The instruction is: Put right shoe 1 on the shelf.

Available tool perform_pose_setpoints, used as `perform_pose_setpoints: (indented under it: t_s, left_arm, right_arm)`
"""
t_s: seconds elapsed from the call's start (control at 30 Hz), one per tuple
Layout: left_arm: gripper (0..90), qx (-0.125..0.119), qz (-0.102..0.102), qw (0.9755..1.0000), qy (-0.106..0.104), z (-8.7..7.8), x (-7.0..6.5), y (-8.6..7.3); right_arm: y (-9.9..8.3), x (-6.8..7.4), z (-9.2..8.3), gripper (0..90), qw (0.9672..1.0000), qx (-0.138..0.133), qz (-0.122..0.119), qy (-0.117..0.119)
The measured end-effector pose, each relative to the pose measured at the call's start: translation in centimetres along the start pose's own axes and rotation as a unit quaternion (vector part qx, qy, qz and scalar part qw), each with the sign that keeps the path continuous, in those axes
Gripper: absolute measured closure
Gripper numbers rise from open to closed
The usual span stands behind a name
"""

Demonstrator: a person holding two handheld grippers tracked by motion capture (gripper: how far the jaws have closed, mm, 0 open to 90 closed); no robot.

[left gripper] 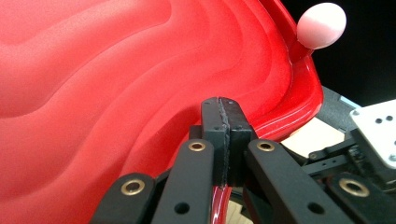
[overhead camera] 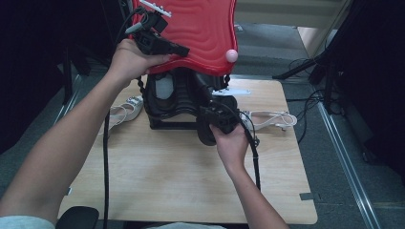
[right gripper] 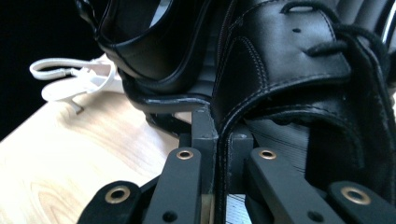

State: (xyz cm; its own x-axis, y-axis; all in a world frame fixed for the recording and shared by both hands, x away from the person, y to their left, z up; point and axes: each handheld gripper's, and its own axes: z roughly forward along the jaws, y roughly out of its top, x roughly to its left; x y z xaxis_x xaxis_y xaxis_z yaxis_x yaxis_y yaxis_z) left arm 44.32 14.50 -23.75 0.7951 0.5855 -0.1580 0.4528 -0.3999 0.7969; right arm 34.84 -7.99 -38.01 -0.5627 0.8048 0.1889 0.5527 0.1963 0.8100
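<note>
Sandals (overhead camera: 270, 119) flank the black shoe (overhead camera: 210, 126) under the red lid (overhead camera: 200, 33).

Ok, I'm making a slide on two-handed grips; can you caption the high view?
Left tool clamps the raised red lid while right tool pinches a black shoe at the case.

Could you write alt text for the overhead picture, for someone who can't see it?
Seen from above, a person's left gripper pinches the edge of a raised red lid, while the right gripper grips a black shoe at the open black case beneath. White sandals lie on either side on the wooden table.
</note>
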Motion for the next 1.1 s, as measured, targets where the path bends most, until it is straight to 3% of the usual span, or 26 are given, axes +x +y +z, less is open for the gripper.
perform_pose_setpoints:
  t_s: [0.3,0.6,0.83,0.97,1.1]
  left_arm:
    - [90.0,-0.001,-0.001,1.0000,-0.003,-0.1,0.1,-0.1]
    - [90.0,-0.004,-0.003,1.0000,-0.005,-0.1,0.1,-0.1]
    - [90.0,-0.007,0.001,1.0000,-0.001,-0.1,0.1,-0.1]
    - [90.0,-0.007,0.004,0.9999,0.006,0.0,0.0,-0.1]
    - [90.0,-0.006,0.004,1.0000,0.004,0.0,0.1,-0.1]
  right_arm:
    - [0.9,0.9,2.4,87.4,0.9982,-0.036,-0.013,-0.046]
    - [1.8,1.3,4.4,87.3,0.9939,-0.061,-0.020,-0.090]
    - [2.2,1.3,4.9,81.6,0.9941,-0.065,-0.011,-0.086]
    - [2.2,1.2,4.8,67.4,0.9958,-0.071,-0.005,-0.057]
    - [2.2,1.5,4.8,61.3,0.9959,-0.081,-0.011,-0.040]
